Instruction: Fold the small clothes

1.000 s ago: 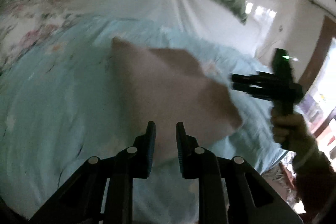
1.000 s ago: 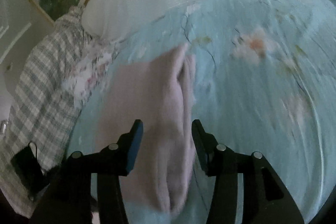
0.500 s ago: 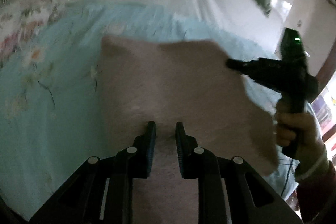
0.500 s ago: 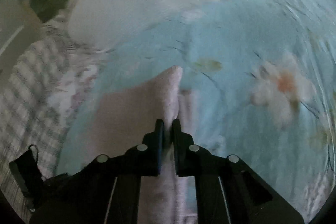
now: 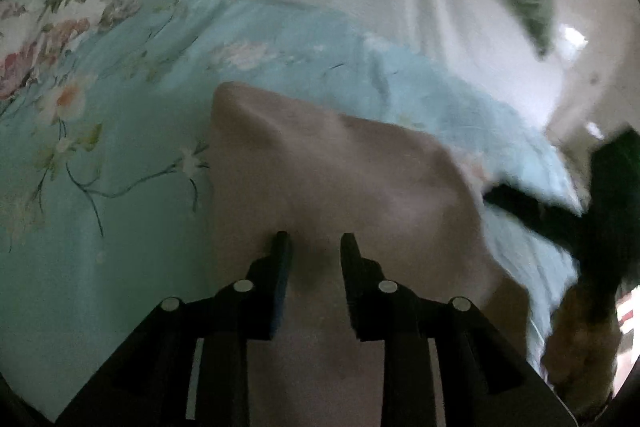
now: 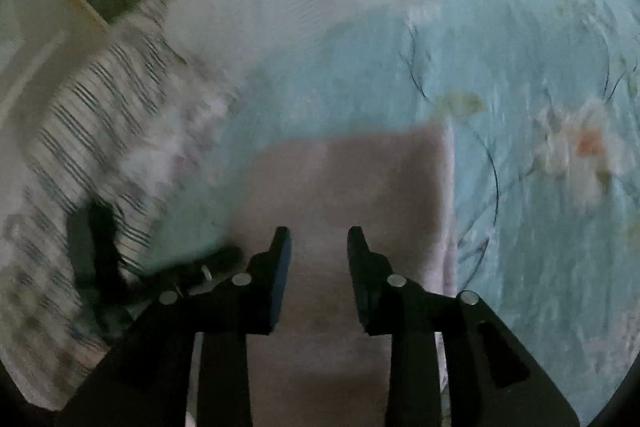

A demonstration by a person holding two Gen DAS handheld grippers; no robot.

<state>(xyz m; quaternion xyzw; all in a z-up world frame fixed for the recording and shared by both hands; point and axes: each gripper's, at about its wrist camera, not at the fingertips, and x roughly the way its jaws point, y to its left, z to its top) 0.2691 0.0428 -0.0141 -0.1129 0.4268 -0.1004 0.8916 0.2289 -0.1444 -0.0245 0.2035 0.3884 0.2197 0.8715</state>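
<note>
1. The left gripper is matte black, with two flat tapering fingers whose inner faces carry blue ribbed pads.
2. Round silver screw heads sit in pairs on the angular black linkage bars behind each finger.
3. The right gripper has the same build: black fingers, blue pad on the inner face, silver screws (one bar also has a slot cut through it).
4. The person's right hand shows at the left wrist view's edge, too blurred for any sleeve detail.
</note>
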